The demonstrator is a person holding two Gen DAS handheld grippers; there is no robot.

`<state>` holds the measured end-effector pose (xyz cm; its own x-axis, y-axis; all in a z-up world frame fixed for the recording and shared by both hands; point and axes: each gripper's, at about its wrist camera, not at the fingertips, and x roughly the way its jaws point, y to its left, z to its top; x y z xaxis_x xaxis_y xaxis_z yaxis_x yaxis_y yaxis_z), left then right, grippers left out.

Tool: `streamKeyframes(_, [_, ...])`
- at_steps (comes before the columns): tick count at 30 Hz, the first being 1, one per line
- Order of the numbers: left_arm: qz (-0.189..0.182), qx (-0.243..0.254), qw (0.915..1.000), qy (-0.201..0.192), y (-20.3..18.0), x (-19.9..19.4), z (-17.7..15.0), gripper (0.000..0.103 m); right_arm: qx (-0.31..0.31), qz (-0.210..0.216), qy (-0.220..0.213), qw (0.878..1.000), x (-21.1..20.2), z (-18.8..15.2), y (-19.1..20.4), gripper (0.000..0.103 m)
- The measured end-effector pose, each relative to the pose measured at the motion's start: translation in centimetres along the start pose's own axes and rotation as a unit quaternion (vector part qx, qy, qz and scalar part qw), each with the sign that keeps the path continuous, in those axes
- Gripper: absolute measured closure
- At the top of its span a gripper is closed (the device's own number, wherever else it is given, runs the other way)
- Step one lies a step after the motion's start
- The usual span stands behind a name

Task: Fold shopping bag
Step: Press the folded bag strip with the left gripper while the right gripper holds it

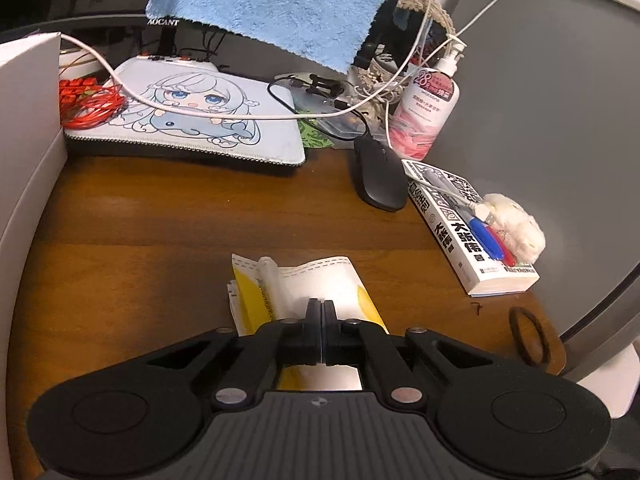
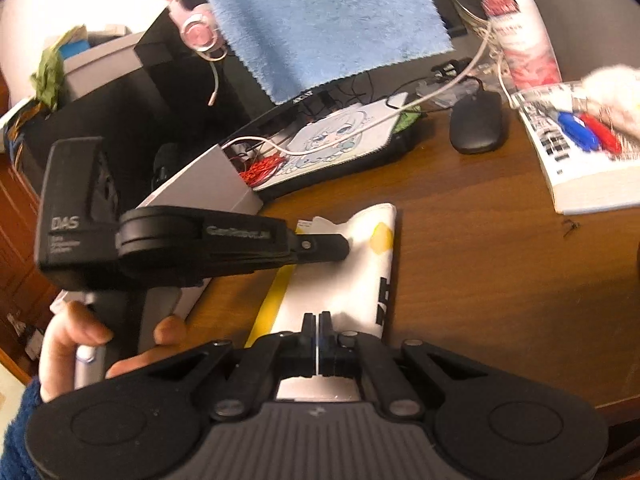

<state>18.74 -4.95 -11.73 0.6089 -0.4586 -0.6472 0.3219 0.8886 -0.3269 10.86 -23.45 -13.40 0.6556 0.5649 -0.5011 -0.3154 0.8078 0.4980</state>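
The shopping bag (image 1: 316, 280) lies folded into a narrow white and yellow strip on the brown table (image 1: 160, 220). In the right wrist view the bag (image 2: 352, 280) runs away from me, with black print along its right edge. My left gripper (image 1: 322, 305) is shut, and its tips press down on the bag's far part. The right wrist view shows the left gripper (image 2: 345, 246) from the side, held by a hand (image 2: 72, 332). My right gripper (image 2: 319, 318) is shut over the bag's near end. Only a thin white sliver shows between its pads.
A black mouse (image 1: 378, 176), a book (image 1: 468, 240) with pens on it and a lotion bottle (image 1: 428, 108) stand to the right. A cartoon mouse pad (image 1: 192, 120) and red cord (image 1: 92, 108) lie behind. A white box (image 1: 24, 140) stands at left, a hair tie (image 1: 528, 336) near the front edge.
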Motion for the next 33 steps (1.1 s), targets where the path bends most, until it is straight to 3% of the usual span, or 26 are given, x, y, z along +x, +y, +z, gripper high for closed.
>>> streamKeyframes(6, [-0.010,-0.011,0.9999,-0.004,0.6,-0.1,-0.1,0.100,-0.055,-0.046,-0.021,0.997,-0.7,1.0,1.5,0.095])
streamKeyframes(9, [-0.013,-0.010,0.9998,-0.005,0.6,-0.1,-0.2,0.100,-0.056,-0.053,0.004,0.997,0.5,1.0,1.1,0.100])
streamKeyframes(21, [-0.032,-0.015,0.9994,0.005,0.5,-1.2,-0.8,0.100,-0.084,-0.076,-0.009,0.994,0.9,-0.1,1.5,0.103])
streamKeyframes(26, [-0.028,-0.001,0.9996,0.001,0.0,-2.1,-2.1,0.101,-0.075,-0.068,-0.012,0.995,0.8,0.0,1.1,0.103])
streamKeyframes(33, [-0.037,-0.021,0.9991,0.001,0.7,-3.0,-3.3,0.101,-0.062,-0.055,-0.011,0.997,0.7,0.1,0.6,0.103])
